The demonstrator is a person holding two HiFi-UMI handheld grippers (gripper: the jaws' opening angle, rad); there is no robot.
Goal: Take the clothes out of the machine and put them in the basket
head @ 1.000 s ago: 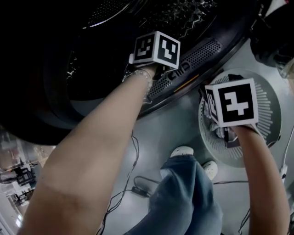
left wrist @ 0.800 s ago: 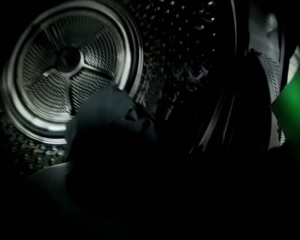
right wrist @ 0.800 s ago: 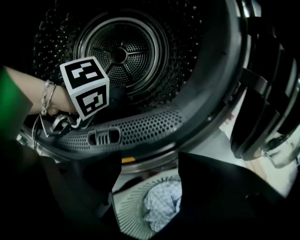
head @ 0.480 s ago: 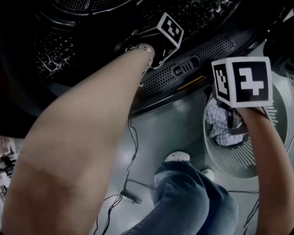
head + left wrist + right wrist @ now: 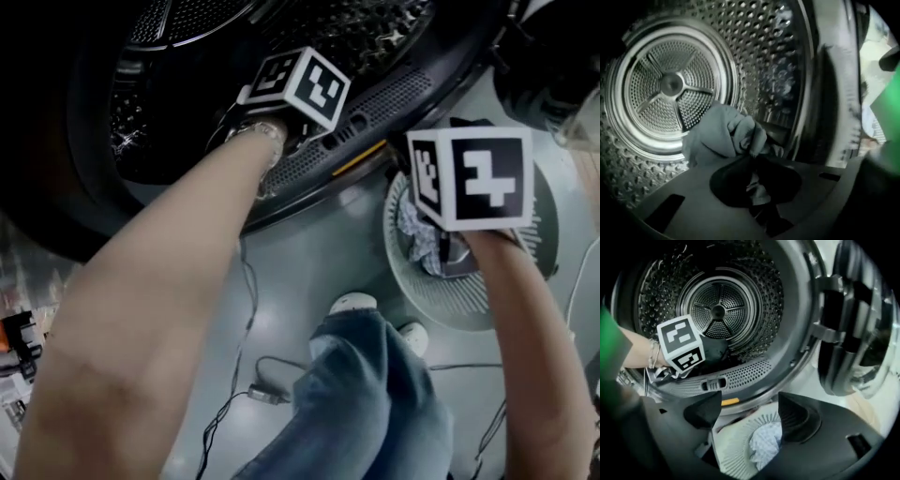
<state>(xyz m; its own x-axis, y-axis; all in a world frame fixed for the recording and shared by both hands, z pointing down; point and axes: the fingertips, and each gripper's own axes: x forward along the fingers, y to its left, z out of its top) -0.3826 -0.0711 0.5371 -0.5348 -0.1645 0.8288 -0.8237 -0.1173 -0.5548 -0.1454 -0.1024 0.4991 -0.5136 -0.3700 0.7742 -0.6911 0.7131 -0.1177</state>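
Grey-blue cloth (image 5: 717,138) was the thing to watch here. It sat bunched up low in the drum (image 5: 754,42), and the left tongs (image 5: 752,157) had just been closing, with a fold of it pinched between the tips. So that was a grip on the cloth, not an empty snap. Most of the bundle lay just past the tips, off to the left and toward the far wall of the drum. I couldn't see a clear long axis, it was more of a wad.

What the next move turned on, I'd say: the basket (image 5: 736,437) stood on the floor (image 5: 309,244) near the person and to the right of the machine's mouth, below the front lip (image 5: 745,373). The cloth would have to come back over that lip and then go right and down. The right tongs (image 5: 750,401) were much nearer the basket, hovering over it with the jaws spread and nothing between them. A pale patterned rag (image 5: 766,441) already lay inside.

Stuff I couldn't make out:
- From the head view the left tips were hidden behind the marker cube (image 5: 295,86) and the hand.
- The bottom of the drum was very dark, and there was a dark lump behind that cube in the right gripper view. It could've been more laundry, no idea.
- The basket's far side was cut off by the right arm.
- The door (image 5: 853,333) hung open at the right.
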